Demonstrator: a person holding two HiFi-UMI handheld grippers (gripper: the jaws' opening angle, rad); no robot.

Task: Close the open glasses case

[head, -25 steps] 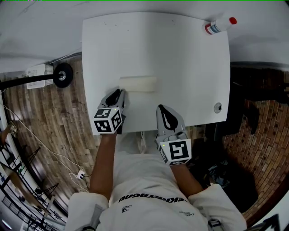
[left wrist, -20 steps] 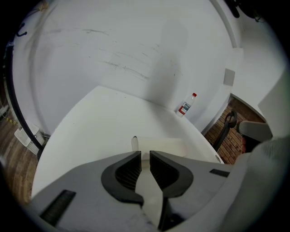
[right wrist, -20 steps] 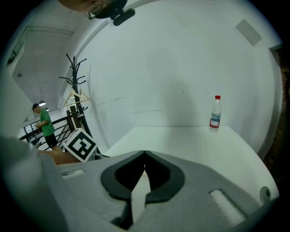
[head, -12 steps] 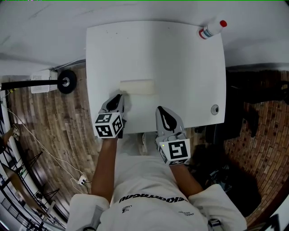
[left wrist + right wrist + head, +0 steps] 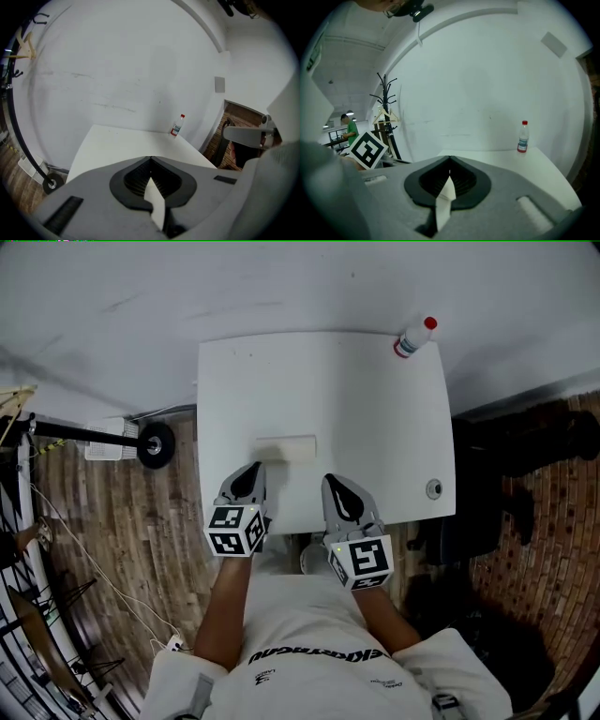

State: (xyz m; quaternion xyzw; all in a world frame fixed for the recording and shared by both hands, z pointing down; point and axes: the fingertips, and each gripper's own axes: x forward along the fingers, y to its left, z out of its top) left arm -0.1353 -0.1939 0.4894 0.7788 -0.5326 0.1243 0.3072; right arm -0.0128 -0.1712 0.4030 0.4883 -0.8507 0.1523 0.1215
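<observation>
A pale cream glasses case [image 5: 286,448] lies flat on the white table [image 5: 366,399], near its front edge; it looks like a low closed block. My left gripper [image 5: 254,468] is shut, its tip just at the case's near left corner. My right gripper [image 5: 331,481] is shut too, a short way to the right of the case and nearer the table's front edge. In the left gripper view the jaws [image 5: 150,159] meet with nothing between them, and the same holds in the right gripper view [image 5: 449,158]. Both gripper views hide the case.
A small bottle with a red cap [image 5: 413,337] stands at the table's far right corner. A round grommet [image 5: 433,488] sits near the front right corner. A wheeled stand base [image 5: 155,444] is on the wooden floor at left, a dark chair [image 5: 473,493] at right.
The head view has pulled back, so the table and case look smaller. Both grippers have stayed shut and kept their places near the case's front.
</observation>
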